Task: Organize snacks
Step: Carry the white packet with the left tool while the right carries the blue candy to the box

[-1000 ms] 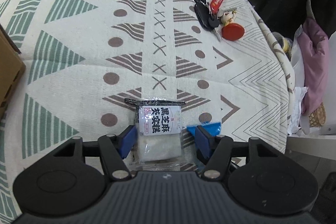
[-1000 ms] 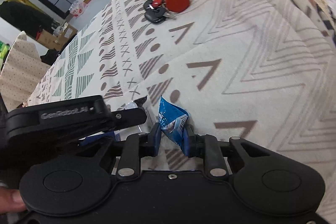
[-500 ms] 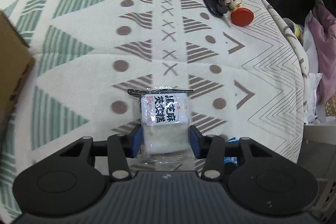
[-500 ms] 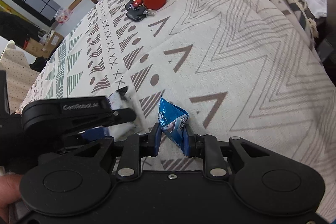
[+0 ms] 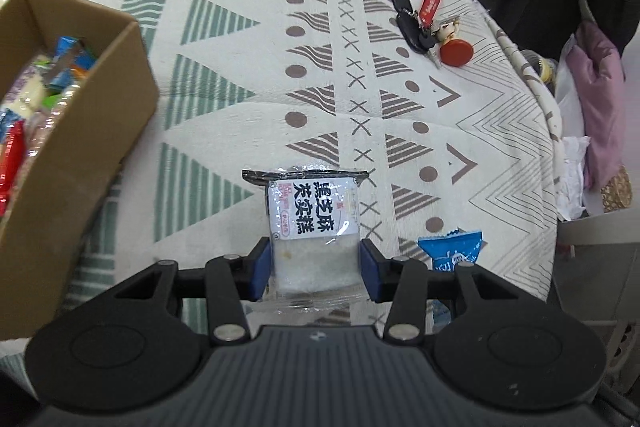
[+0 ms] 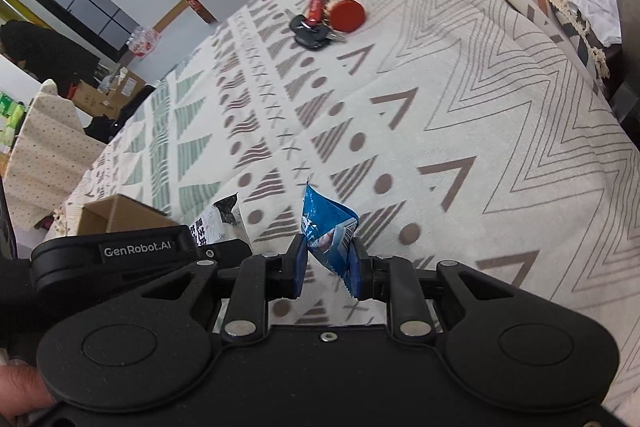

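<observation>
patterned tablecloth (image 5: 248, 115) now shows the snack box (image 5: 100, 131) at left; both grippers' fingers stay clamped on packets.

A cream tablecloth (image 5: 248, 75) printed with green striped triangles, brown dots, crosses and grey zigzags covers the counter. A clear snack packet (image 5: 314, 227) carries a white label with bold black characters and a black top edge, between the blue pads of the black left tongs (image 5: 313, 269). A bright blue wrapper (image 6: 326, 231) with white print sits between the blue pads of the black right tongs (image 6: 327, 265). A plain brown cardboard box (image 5: 100, 131) shows red, blue, orange and green wrappers. Black keys (image 5: 412, 23) bear a red tag and a red disc.
</observation>
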A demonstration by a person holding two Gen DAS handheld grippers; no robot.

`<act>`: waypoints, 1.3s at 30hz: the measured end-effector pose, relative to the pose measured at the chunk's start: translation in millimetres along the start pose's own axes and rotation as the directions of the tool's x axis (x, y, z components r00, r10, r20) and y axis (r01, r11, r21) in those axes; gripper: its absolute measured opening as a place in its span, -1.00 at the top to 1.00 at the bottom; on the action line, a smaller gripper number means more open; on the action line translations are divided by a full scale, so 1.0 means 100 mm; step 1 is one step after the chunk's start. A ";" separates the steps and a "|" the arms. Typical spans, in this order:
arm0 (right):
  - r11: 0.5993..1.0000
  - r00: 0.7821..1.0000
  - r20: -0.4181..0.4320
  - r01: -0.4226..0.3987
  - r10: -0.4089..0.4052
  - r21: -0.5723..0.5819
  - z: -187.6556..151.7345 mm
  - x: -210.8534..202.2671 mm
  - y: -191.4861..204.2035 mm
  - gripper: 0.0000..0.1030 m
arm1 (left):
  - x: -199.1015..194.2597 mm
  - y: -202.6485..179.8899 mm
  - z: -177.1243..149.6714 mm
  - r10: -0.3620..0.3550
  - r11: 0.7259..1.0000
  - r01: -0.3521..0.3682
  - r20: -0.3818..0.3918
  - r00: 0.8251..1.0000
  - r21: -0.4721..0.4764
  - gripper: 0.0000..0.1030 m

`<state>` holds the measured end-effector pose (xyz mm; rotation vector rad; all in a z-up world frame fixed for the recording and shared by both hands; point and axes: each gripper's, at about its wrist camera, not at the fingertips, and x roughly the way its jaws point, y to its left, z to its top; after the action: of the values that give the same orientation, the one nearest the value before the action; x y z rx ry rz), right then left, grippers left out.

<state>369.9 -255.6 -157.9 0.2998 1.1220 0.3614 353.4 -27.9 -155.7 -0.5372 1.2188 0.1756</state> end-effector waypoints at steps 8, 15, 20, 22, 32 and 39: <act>1.000 0.999 0.039 -0.012 0.012 -0.008 -0.13 -0.19 0.21 0.58 | -0.34 0.16 -0.13 -0.024 1.000 0.024 0.027 0.999 0.016 0.13; 0.999 0.998 0.063 -0.019 0.021 -0.028 -0.26 -0.33 0.40 0.58 | -0.61 0.33 -0.21 -0.042 0.999 0.041 0.051 0.998 0.016 0.13; 0.998 0.996 0.077 -0.029 0.032 -0.050 -0.32 -0.40 0.58 0.58 | -0.78 0.47 -0.24 -0.046 0.999 0.045 0.069 0.997 0.016 0.13; 0.998 0.996 0.082 -0.032 0.036 -0.057 -0.34 -0.41 0.65 0.58 | -0.84 0.53 -0.24 -0.049 0.999 0.048 0.074 0.996 0.014 0.13; 0.994 0.995 0.082 -0.054 0.062 -0.093 -0.45 -0.42 1.00 0.58 | -1.10 0.84 -0.21 -0.052 0.999 0.052 0.095 0.994 0.008 0.13; 0.990 0.994 0.072 -0.075 0.084 -0.121 -0.48 -0.37 1.26 0.58 | -1.24 1.11 -0.14 -0.053 0.999 0.054 0.112 0.992 -0.007 0.13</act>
<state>295.2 -154.9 -95.6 0.2525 1.0105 0.4809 253.1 80.2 -77.3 -0.5608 1.0940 0.1641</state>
